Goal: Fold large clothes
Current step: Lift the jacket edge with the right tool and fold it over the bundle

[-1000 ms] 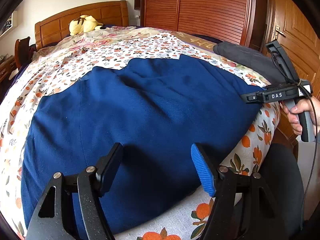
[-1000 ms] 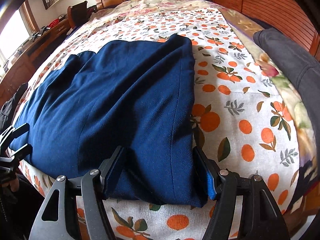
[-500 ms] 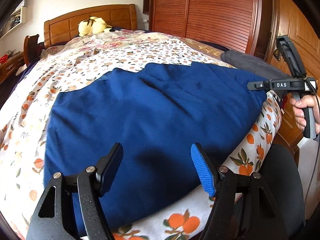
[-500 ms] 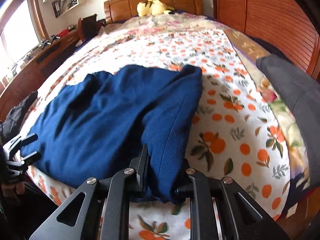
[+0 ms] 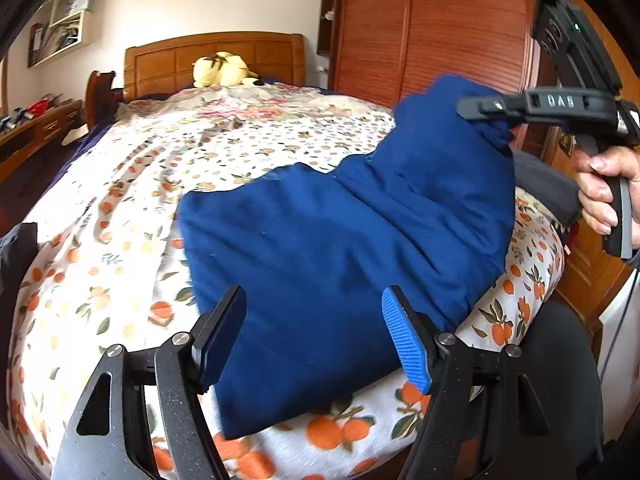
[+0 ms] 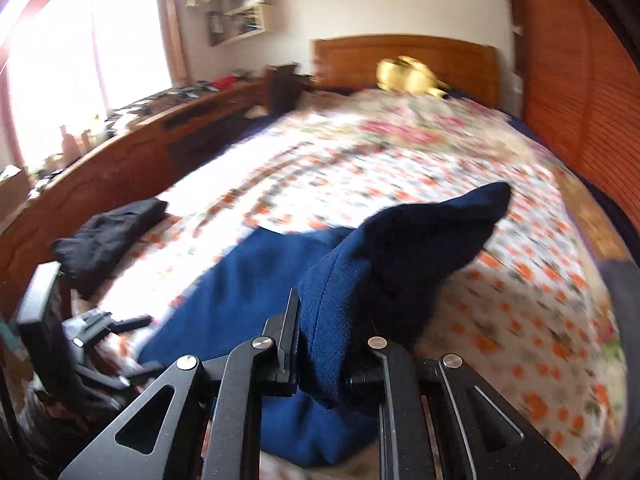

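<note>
Garment corner [image 6: 400, 248] now lifted in right claw [image 6: 324, 344]

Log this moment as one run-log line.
step: fold blue garment | right gripper: shut on garment corner, lifted off bed | left gripper: open, over near hem, not gripping
</note>
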A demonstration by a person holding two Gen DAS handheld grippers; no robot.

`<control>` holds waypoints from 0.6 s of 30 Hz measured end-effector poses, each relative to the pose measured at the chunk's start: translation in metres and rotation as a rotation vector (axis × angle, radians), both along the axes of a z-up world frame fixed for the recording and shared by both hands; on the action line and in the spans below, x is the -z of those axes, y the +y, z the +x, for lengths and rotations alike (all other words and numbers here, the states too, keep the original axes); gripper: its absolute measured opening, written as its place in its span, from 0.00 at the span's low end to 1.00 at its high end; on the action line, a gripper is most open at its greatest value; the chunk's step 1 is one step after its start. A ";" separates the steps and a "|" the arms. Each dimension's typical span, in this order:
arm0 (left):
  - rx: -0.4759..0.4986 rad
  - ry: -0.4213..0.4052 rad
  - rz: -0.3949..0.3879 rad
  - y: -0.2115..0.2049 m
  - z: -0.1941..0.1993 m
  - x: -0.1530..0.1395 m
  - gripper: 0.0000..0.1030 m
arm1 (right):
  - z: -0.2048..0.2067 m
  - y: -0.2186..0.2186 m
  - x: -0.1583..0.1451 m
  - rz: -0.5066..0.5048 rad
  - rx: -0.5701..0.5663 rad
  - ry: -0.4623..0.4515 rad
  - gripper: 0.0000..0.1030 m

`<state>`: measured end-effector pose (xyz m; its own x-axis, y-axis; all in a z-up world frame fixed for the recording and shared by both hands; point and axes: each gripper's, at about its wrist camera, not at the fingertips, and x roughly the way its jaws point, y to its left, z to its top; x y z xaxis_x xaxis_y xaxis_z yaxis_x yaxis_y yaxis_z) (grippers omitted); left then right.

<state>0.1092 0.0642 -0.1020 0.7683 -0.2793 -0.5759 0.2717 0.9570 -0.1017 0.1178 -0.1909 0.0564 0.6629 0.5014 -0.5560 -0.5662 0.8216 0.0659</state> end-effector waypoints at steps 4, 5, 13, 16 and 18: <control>-0.035 -0.012 -0.025 0.020 -0.010 -0.002 0.69 | -0.004 0.047 0.000 0.053 -0.126 0.013 0.15; -0.044 -0.013 -0.032 0.025 -0.012 -0.001 0.69 | -0.005 0.059 0.004 0.058 -0.157 0.027 0.15; -0.110 0.004 -0.060 0.050 -0.026 0.007 0.69 | 0.010 0.122 0.048 -0.026 -0.279 0.134 0.32; -0.144 0.018 -0.060 0.055 -0.028 0.011 0.69 | 0.022 0.119 0.045 -0.017 -0.296 0.149 0.45; -0.166 0.025 -0.048 0.057 -0.028 0.011 0.69 | 0.023 0.112 0.039 -0.001 -0.328 0.135 0.46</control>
